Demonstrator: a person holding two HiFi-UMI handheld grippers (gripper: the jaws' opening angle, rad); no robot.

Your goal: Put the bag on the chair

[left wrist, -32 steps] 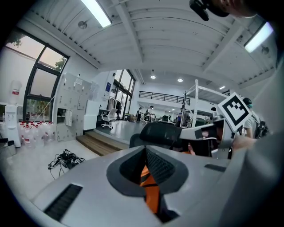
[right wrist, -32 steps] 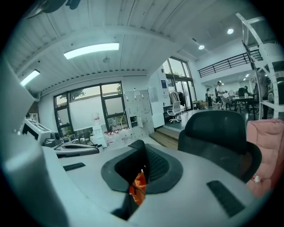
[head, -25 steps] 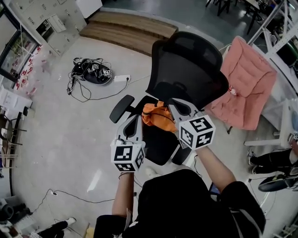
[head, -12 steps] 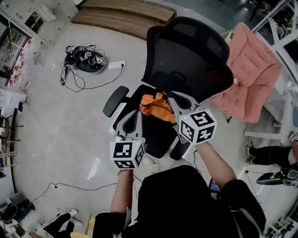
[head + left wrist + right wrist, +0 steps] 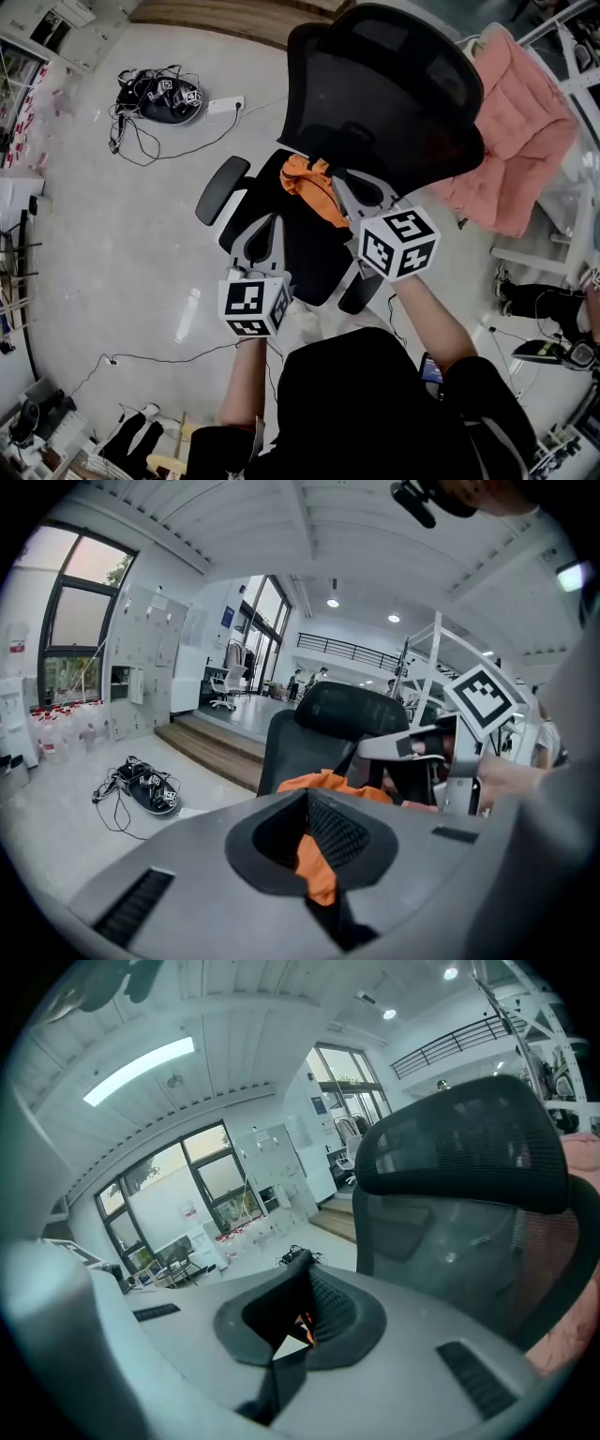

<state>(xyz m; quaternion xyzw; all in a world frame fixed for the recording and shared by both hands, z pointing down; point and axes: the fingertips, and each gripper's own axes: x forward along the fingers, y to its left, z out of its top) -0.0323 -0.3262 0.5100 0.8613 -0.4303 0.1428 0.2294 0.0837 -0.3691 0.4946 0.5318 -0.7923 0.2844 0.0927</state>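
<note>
Left tongs (image 5: 273,221) closed on a fold of the orange bag (image 5: 313,185); right tongs (image 5: 339,184) pinched shut on its other side. Bag slung between the two over the black seat (image 5: 314,255) of the office chair (image 5: 384,89), just in front of the backrest. Contact with the seat not readable from above.

Grip itself visible only from the gripper views. In the left gripper view, bag (image 5: 319,876) wedged between the shut jaws and bunched up beyond them. In the right gripper view, no more than a thin orange sliver of bag (image 5: 305,1321) and a pale scrap in the closed gap, with the mesh backrest (image 5: 459,1147) looming close behind.

Shown only by the left gripper view: right tongs side-on, with their marker cube (image 5: 484,697). Shown only by the head view: armrest (image 5: 220,187) and the pink cushion (image 5: 514,131) as a whole, right of the chair. Cable tangle (image 5: 155,94) on the floor, well apart, seen from the head and from the left tongs.
</note>
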